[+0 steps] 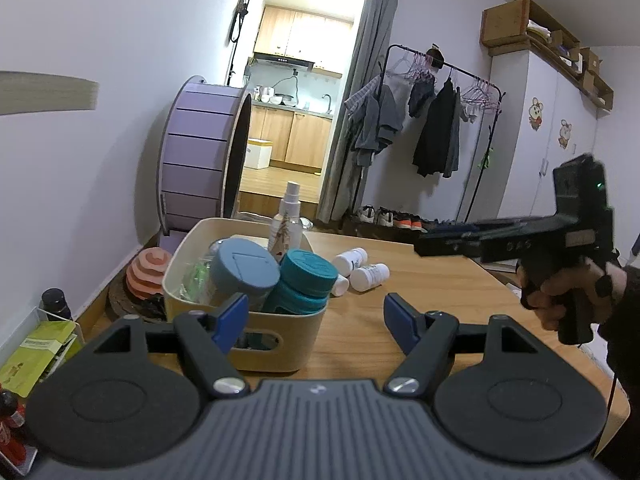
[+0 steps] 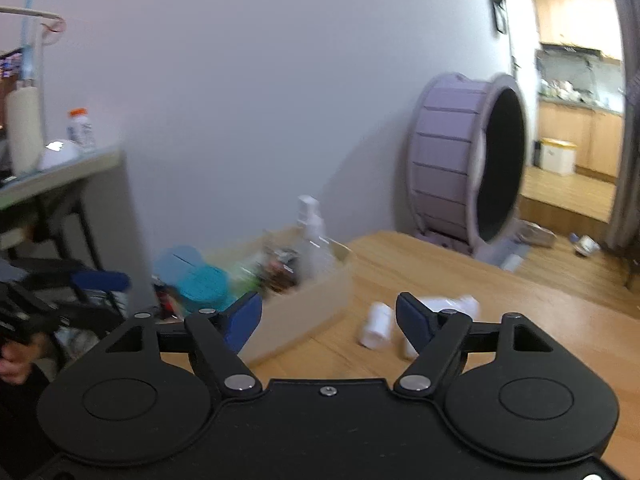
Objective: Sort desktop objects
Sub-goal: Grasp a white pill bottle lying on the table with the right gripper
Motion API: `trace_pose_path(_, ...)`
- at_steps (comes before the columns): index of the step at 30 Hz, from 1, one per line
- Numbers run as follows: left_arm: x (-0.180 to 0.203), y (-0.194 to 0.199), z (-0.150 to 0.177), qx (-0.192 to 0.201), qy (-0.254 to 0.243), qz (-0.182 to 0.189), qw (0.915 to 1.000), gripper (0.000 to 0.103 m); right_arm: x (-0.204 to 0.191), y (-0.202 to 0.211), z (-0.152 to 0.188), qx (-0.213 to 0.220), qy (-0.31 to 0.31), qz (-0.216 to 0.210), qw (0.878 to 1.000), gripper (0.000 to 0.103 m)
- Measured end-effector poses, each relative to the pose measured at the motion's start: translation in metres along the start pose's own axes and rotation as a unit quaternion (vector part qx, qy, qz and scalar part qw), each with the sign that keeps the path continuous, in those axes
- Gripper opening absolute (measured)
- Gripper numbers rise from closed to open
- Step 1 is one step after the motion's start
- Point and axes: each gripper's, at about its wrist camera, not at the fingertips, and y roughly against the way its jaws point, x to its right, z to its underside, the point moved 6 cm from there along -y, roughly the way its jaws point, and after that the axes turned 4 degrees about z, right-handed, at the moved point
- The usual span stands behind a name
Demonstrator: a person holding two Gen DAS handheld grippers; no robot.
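Note:
A beige bin stands on the wooden table, holding a grey-blue lidded jar, a teal lidded jar and a white spray bottle. Several small white bottles lie on the table just right of the bin. My left gripper is open and empty, hovering at the bin's near right corner. The right gripper comes in from the right, held by a hand. In the blurred right wrist view my right gripper is open and empty, between the bin and the white bottles.
A purple wheel stands against the wall behind the table. A pink striped toy and a dark bottle sit to the left below the table edge. A clothes rack is at the far right. A side shelf is left.

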Motion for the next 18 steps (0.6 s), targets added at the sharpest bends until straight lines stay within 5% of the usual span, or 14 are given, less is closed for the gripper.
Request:
trace_pose_path(9,0.01,-0.016,0.002,-0.01,-0.006,0.015,0.9998,0.074,0.054,-0.049,0.016,-0.039,-0.038,0.056,0.997,0.073)
trace_pose_path(18,0.019,-0.031,0.004,-0.021,-0.012,0.03,0.9993,0.074,0.068,-0.105,0.033,-0.072,-0.052,0.059,0.994,0.075)
